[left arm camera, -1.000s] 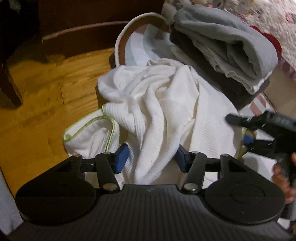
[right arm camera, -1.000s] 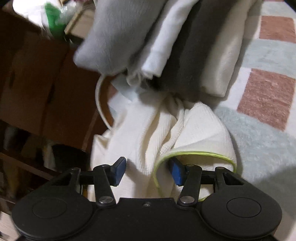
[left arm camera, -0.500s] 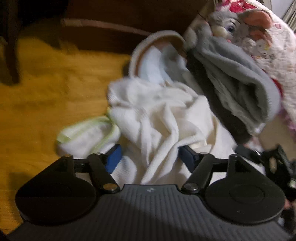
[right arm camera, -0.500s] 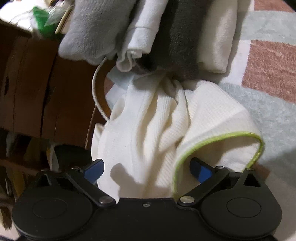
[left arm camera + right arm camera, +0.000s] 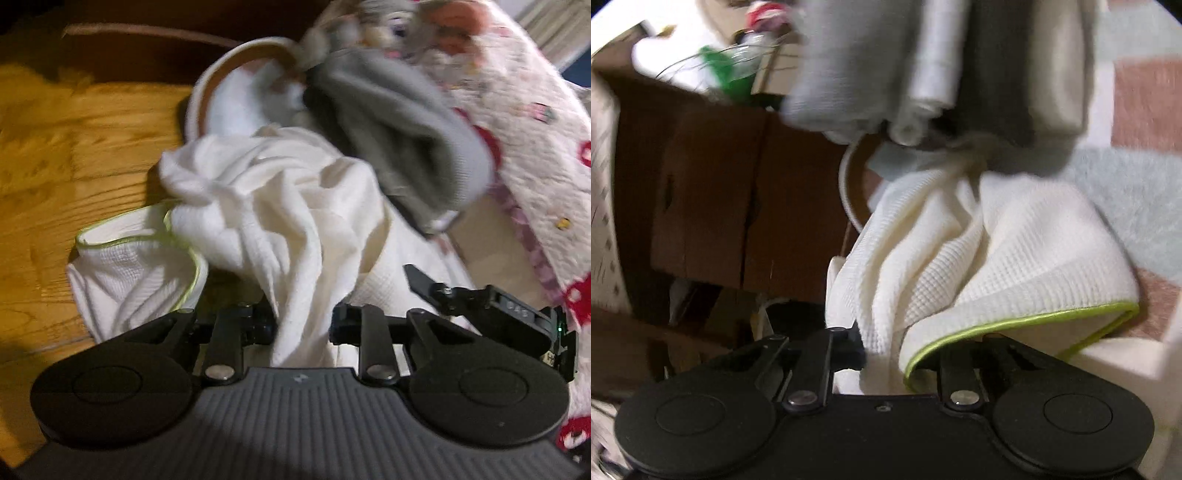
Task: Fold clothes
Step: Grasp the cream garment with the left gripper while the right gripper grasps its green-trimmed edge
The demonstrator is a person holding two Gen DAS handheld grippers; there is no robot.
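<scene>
Left tool and right tool have just closed, each clenched on the white garment bunched near the folded grey pile. Step: pickup. Next: lift and spread it flat.

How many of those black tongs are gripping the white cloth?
2. The left tongs have just closed on a fold of the white cloth; the right tongs have just closed near its green-trimmed edge. No more visible.
</scene>
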